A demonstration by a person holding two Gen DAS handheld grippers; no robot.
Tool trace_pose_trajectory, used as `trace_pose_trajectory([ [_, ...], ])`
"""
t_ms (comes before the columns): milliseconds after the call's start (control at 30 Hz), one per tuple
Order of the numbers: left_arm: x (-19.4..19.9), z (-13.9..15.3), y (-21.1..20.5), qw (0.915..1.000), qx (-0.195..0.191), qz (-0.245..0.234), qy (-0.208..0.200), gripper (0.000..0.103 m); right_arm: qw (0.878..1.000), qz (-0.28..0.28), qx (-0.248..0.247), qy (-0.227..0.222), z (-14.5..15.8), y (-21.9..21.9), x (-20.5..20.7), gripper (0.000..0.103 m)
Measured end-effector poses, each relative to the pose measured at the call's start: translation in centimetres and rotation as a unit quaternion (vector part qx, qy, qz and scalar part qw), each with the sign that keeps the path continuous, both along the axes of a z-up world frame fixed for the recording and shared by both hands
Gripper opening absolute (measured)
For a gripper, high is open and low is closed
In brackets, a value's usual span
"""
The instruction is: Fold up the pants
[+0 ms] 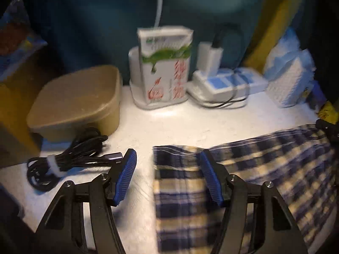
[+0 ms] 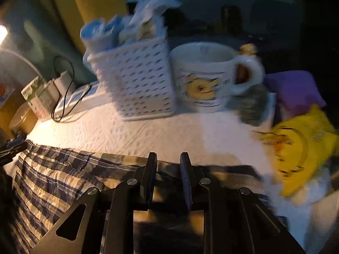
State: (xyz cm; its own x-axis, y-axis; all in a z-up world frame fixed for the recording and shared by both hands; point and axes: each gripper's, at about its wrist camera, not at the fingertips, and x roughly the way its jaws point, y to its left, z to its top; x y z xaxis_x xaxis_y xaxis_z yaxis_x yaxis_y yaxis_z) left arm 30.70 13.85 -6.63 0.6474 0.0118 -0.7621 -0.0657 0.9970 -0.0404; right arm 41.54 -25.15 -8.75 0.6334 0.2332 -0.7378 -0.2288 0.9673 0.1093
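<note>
The pants (image 1: 243, 180) are blue, cream and white plaid and lie flat on the white table (image 1: 169, 122). My left gripper (image 1: 167, 160) is open, with blue pads; its jaws straddle the pants' left edge, one over bare table and one over the cloth. The pants also show in the right wrist view (image 2: 63, 180), spread to the left. My right gripper (image 2: 168, 163) hovers over their far edge, jaws partly open with a narrow gap and nothing between them. The right gripper's tip shows in the left wrist view (image 1: 328, 129) at the pants' far right corner.
A tan lidded box (image 1: 78, 99), a bundled black cable (image 1: 67, 160), a carton in a white holder (image 1: 163, 67) and a power strip (image 1: 228, 82) line the back. A white basket (image 2: 135, 82), a mug (image 2: 209, 74) and a yellow bag (image 2: 300, 148) stand on the right.
</note>
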Motion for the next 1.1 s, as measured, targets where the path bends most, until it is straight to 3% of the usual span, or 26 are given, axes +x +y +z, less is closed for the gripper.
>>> trace_pose_trajectory([
  [200,-5.0,1.6,-4.8,0.9974,-0.028,-0.066,-0.013,0.062,0.999,0.025,0.042,-0.021,2.1,-2.8,-4.3,0.024],
  [367,-8.1,-1.2,-8.9,0.9937,-0.026,-0.106,0.024,0.062,0.999,0.031,0.011,0.011,-0.7,-3.3,-5.7,0.024],
  [467,-8.8,-2.9,-9.3,0.9940,-0.017,-0.094,0.053,0.062,1.000,0.011,-0.006,0.008,-1.6,-4.2,-6.1,0.024],
  [667,-11.7,-2.7,-7.7,0.9963,-0.010,-0.067,0.052,0.062,0.998,-0.020,-0.060,-0.021,-0.5,-5.7,-8.1,0.024],
  [867,-14.9,-1.2,-8.3,0.9965,-0.035,-0.075,0.013,0.062,0.998,-0.042,-0.035,-0.023,0.8,-8.6,-11.6,0.025],
  [900,-15.7,-0.7,-8.8,0.9962,-0.037,-0.079,0.001,0.062,0.999,-0.043,-0.023,-0.021,0.9,-9.0,-12.3,0.031],
  [967,-16.4,-0.6,-10.3,0.9954,-0.041,-0.086,-0.014,0.062,0.999,-0.045,-0.006,-0.024,1.5,-9.7,-13.9,0.062],
  [1000,-16.7,-0.6,-10.6,0.9950,-0.043,-0.089,-0.016,0.062,0.999,-0.047,0.000,-0.026,1.6,-9.8,-14.6,0.082],
  [1100,-16.7,-1.7,-12.5,0.9946,-0.040,-0.096,-0.005,0.062,0.999,-0.043,0.014,-0.029,1.8,-10.1,-16.5,0.086],
])
